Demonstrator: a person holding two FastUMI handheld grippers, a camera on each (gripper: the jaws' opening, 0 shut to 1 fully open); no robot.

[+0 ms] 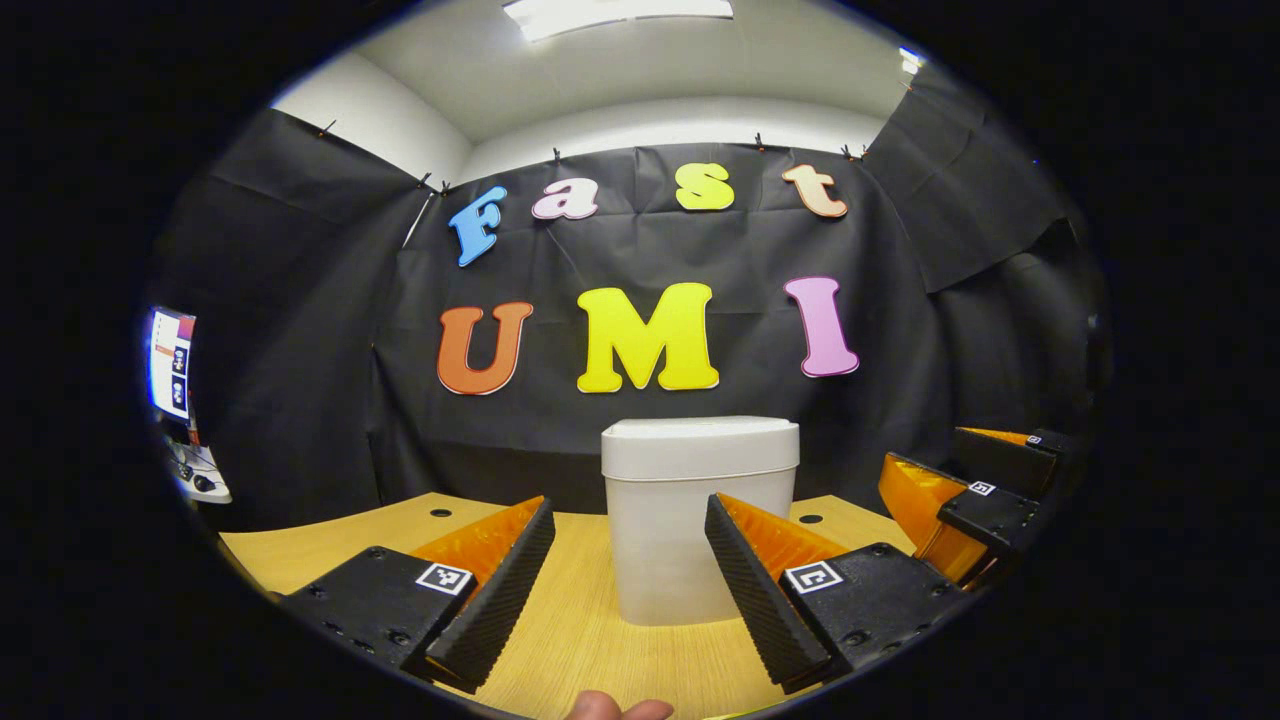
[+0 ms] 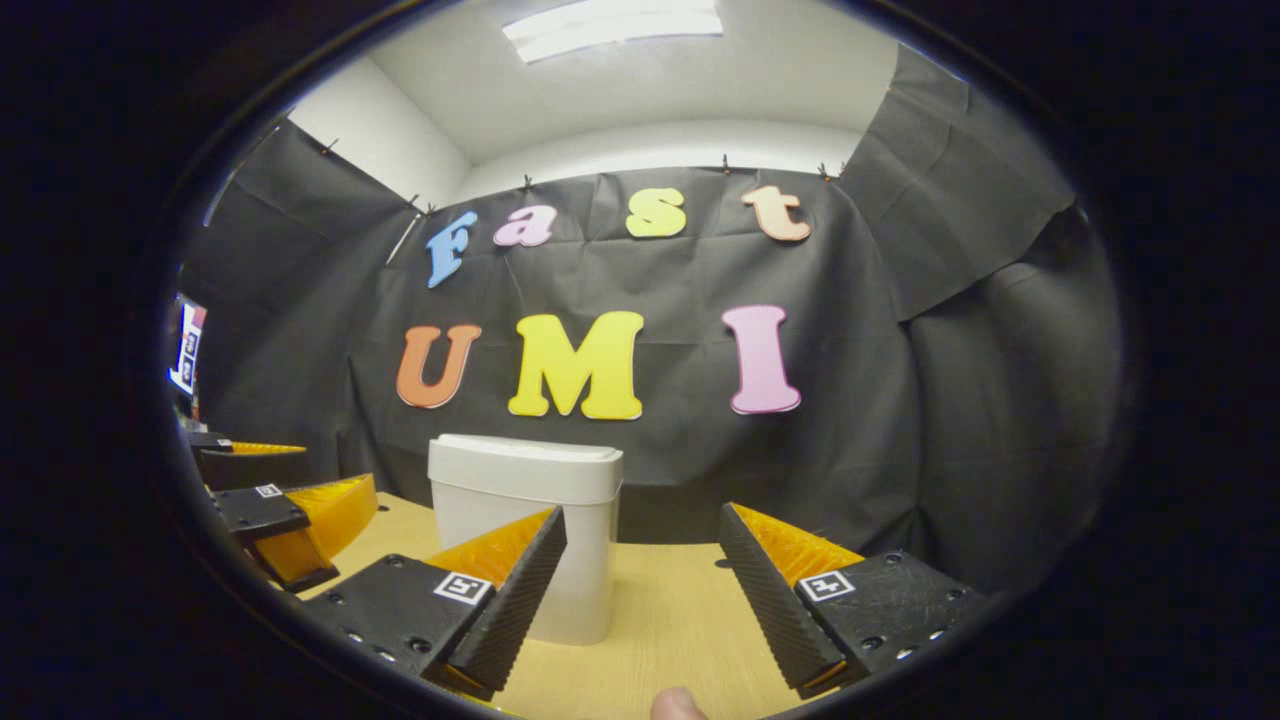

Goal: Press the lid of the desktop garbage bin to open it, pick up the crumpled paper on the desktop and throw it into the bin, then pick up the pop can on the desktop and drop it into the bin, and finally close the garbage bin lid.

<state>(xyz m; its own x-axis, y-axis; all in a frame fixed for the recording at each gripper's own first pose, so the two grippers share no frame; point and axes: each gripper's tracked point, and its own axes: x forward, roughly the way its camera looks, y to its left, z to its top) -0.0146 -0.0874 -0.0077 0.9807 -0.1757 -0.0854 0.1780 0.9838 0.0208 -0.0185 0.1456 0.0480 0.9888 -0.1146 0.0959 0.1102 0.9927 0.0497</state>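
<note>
- White bin (image 1: pixel 698 520) upright on the wooden table (image 1: pixel 570 640), lid (image 1: pixel 700 445) down, seen between the spread fingers of the left gripper (image 1: pixel 630 545).
- Left gripper held above the table, fingers wide apart, nothing between them.
- Right gripper (image 2: pixel 642 555) likewise spread and holding nothing, bin to its left.

wooden desktop (image 1: pixel 580 620): light, two round holes | monitor (image 1: pixel 170 362): lit, far left | ceiling light (image 1: pixel 615 15): on

White garbage bin (image 1: pixel 690 520) upright on wooden desktop (image 1: pixel 560 640), lid (image 1: pixel 700 445) apparently closed, near the back edge
</note>
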